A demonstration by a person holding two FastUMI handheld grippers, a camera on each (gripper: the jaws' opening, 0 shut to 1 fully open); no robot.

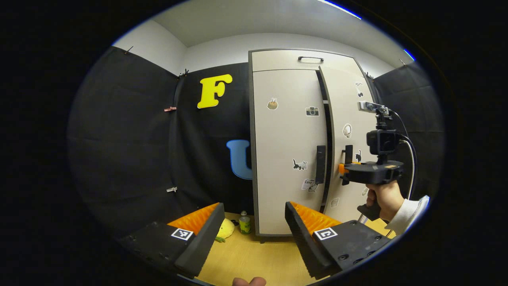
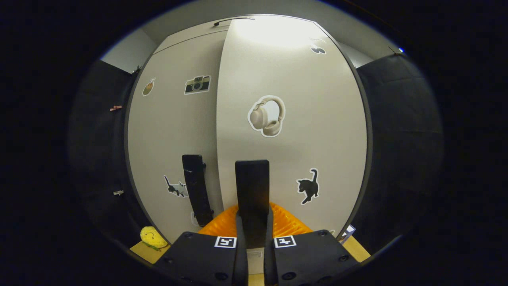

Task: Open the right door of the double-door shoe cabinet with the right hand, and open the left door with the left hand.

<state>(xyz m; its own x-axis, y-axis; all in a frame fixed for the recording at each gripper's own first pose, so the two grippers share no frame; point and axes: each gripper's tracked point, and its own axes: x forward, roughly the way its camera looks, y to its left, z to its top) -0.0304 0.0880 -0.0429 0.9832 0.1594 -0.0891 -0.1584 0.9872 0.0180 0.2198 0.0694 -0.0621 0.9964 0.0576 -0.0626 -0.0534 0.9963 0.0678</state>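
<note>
At twelve o'clock in the left gripper view stands the double-door shoe cabinet (image 1: pixel 291 151), pale with small stickers, on a wooden floor (image 1: pixel 254 254). Its left door (image 1: pixel 287 159) is shut, with a dark vertical handle (image 1: pixel 320 164) untouched. The right door (image 1: pixel 349 131) stands slightly ajar, a dark gap between the two. The left gripper (image 1: pixel 254 222) hangs well back from the cabinet, fingers spread wide, holding nothing. At three o'clock, a hand (image 1: pixel 384 198) holds the right gripper (image 1: pixel 344 172) at the right door's handle (image 1: pixel 348 154). In the right gripper view, both fingers of the right gripper (image 2: pixel 252 226) press on that handle (image 2: pixel 252 186). A yellow plush toy (image 1: pixel 225 229) and a small bottle (image 1: pixel 245 223) sit at the cabinet's foot.
</note>
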